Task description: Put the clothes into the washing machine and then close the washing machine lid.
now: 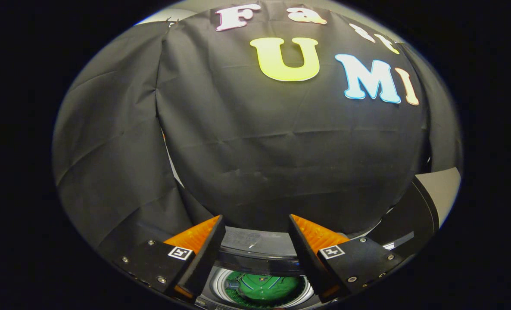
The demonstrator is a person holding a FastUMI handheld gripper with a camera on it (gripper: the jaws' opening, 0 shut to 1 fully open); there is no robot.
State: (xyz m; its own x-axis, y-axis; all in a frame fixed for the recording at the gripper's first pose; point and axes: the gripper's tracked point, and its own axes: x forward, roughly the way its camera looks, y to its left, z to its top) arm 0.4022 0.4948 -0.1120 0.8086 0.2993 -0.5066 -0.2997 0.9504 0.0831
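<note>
Gripper view
Gripper [255, 241]: held above the washing machine, looking across its top toward the booth wall; its two fingers stand wide apart with nothing between them and touch nothing.
Fingers [204, 254]: one to the left and one to the right, each slanting inward toward the far side; the open gap between them frames the machine's opening.
Washing machine [255, 254]: a top-loader below and just ahead of the fingers; its dark curved rim runs left to right across the gap, with a bright metal drum ring under it.
Clothes [264, 286]: a green garment with pale stripes lies down inside the drum, low between the two fingers and nearer than the rim. It is bunched, so its long axis is hard to tell; the visible patch spreads more left to right than near to far. Which way it points I cannot tell.
Lid [436, 202]: stands raised at the far right of the machine, beyond the right finger, tilted up and away from the opening; its dark inner face and pale outer edge show. The opening is uncovered.
Booth wall [238, 142]: black creased cloth hangs behind the machine, far beyond the fingers.
</note>
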